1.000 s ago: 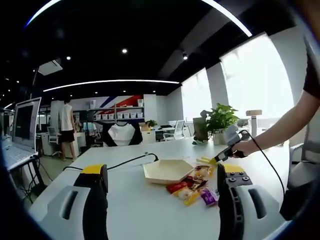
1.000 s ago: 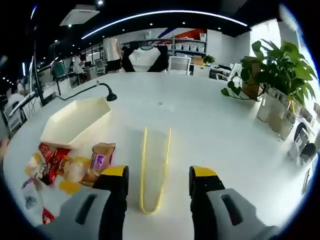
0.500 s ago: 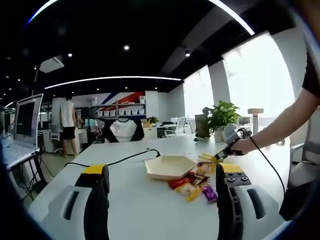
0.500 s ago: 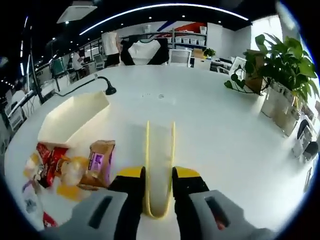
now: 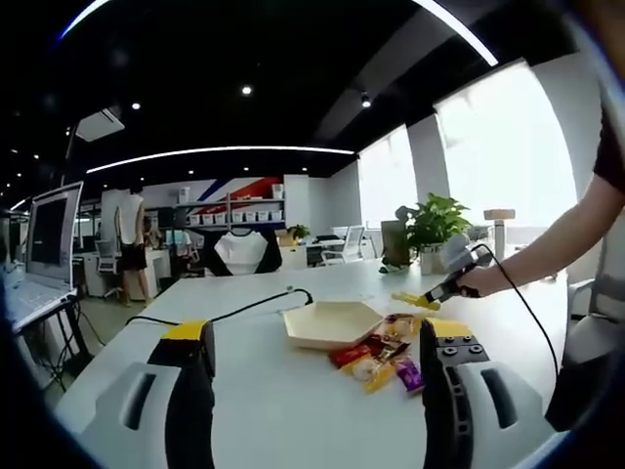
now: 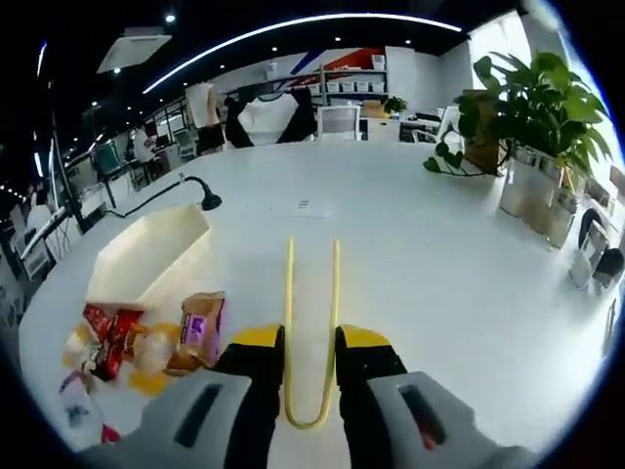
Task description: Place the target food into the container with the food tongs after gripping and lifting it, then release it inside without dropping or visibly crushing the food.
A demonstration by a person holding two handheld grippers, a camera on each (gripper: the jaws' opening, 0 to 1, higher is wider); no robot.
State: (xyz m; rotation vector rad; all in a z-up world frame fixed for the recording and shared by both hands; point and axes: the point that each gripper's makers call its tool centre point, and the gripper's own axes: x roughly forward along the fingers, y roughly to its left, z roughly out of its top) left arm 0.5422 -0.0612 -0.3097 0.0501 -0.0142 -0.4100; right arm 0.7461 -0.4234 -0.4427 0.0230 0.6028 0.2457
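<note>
Right hand-held gripper (image 6: 309, 344): jaws closed on the bent end of the yellow food tongs (image 6: 312, 322), which point forward over the table (image 6: 420, 254).
Right hand-held gripper, seen from the left gripper view (image 5: 435, 296): held in a person's hand (image 5: 477, 281), with the food tongs (image 5: 414, 301) raised clear of the table surface, above the snack pile.
Left hand-held gripper (image 5: 308, 347): jaws spread wide apart, nothing between them, held above the near part of the table (image 5: 264, 391).
Food tongs: two thin yellow arms, slightly parted, tips free of any item.
Target food: pile of wrapped snack packets (image 6: 146, 337) on the table, to the left of the tongs in the right gripper view; a brown packet with a purple label (image 6: 196, 327) lies closest to the tongs. In the left gripper view the pile (image 5: 379, 354) sits just beside the container.
Container: shallow cream hexagonal tray (image 6: 146, 254) on the table, just beyond the pile, nothing visible inside; also in the left gripper view (image 5: 332, 323).
Cable: black cable (image 5: 234, 315) lying on the table behind the tray.
Potted plant (image 6: 532, 127): on the table at the far right edge, well apart from the tray.
Laptop (image 5: 39, 254): at the left edge of the left gripper view.
</note>
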